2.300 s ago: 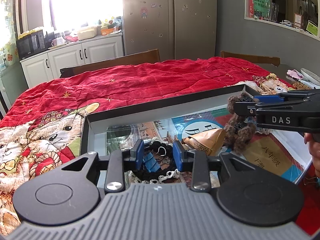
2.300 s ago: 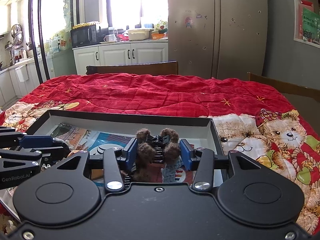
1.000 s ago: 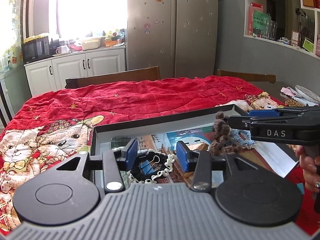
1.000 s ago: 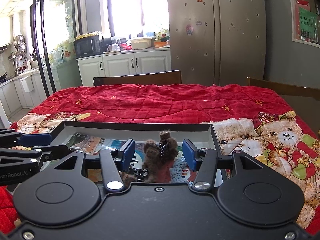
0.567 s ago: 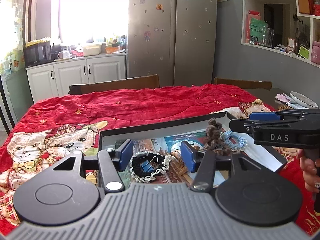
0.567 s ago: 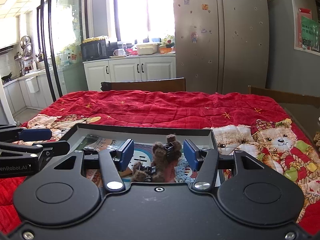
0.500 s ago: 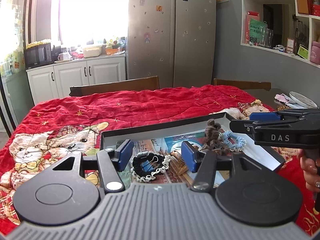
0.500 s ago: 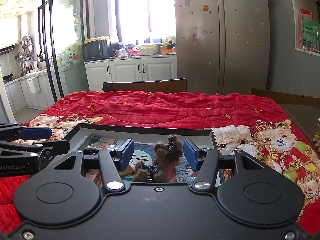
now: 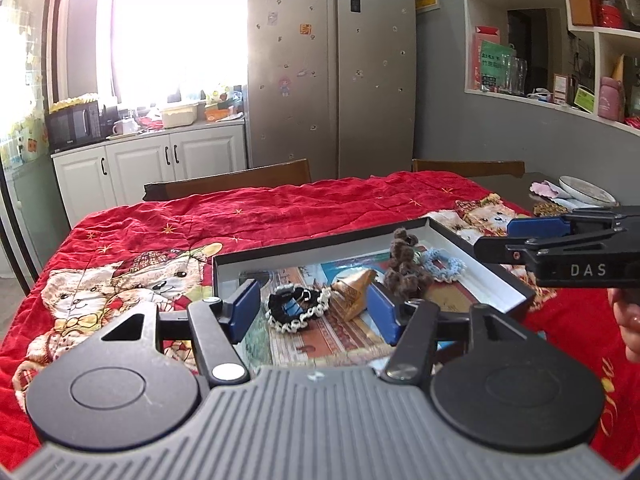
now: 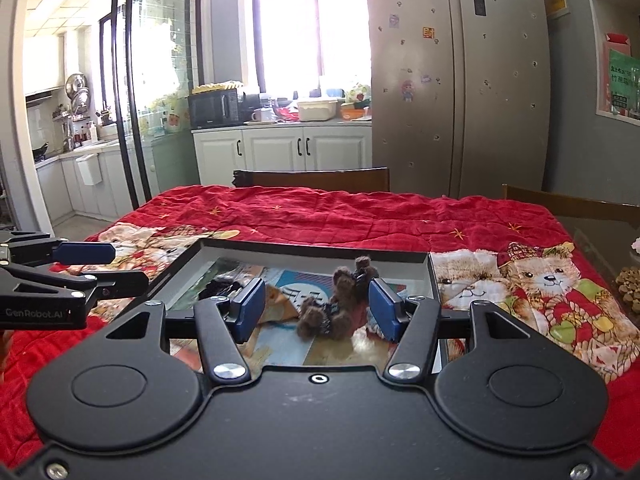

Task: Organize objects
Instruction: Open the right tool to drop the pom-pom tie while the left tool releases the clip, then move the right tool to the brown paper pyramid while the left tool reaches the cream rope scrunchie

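Left wrist view: a shallow black tray (image 9: 476,256) on the red bear-print quilt (image 9: 280,216) holds a black scrunchie (image 9: 298,307) with white lace trim, a brown foil wrapper (image 9: 354,286), a fuzzy brown toy bear (image 9: 404,270) and a blue crocheted ring (image 9: 444,265). The left tongs (image 9: 314,312) are spread, gripping nothing.

Right wrist view: the bear (image 10: 340,306) lies in the tray (image 10: 312,249), between the spread, empty right tongs (image 10: 318,311).

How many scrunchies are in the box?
2. A black scrunchie with white trim lies near the box's left side, and a blue scrunchie sits at the right, beside the brown teddy. More may be hidden.
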A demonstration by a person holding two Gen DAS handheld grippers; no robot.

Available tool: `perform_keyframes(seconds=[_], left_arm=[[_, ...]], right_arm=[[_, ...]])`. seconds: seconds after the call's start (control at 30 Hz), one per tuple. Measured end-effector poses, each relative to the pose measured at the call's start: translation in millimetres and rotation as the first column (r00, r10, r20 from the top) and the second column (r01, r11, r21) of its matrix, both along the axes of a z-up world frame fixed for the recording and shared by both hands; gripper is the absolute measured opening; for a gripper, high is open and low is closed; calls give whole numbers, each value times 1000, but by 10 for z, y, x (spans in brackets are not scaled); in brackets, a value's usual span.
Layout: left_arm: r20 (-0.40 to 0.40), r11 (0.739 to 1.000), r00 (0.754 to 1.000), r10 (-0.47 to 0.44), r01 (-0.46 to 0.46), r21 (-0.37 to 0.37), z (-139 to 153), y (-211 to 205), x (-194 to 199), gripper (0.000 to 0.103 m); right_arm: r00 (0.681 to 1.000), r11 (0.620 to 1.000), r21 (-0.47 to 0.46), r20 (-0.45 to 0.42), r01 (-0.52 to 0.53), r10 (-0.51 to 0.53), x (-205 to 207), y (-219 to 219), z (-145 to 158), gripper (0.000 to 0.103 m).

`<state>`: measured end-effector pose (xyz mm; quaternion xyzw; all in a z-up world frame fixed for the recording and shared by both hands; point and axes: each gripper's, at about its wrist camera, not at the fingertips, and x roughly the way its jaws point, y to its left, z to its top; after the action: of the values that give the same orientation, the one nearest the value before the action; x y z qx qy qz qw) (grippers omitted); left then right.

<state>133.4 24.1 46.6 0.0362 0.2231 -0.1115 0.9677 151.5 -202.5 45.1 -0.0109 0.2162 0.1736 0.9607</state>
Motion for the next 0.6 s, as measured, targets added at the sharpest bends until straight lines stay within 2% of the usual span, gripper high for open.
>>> perform_keyframes(seconds=[0.27,0.6], left_arm=[[2,1000,1000,-10,10,-1,-60,65,-307,72],[-52,1000,999,3,-2,2,-316,110,-487,72]], right_arm=[[999,999,-16,25,-30,31,-382,17,10,56],[995,993,-58,16,-101,102,-778,239,-218,56]])
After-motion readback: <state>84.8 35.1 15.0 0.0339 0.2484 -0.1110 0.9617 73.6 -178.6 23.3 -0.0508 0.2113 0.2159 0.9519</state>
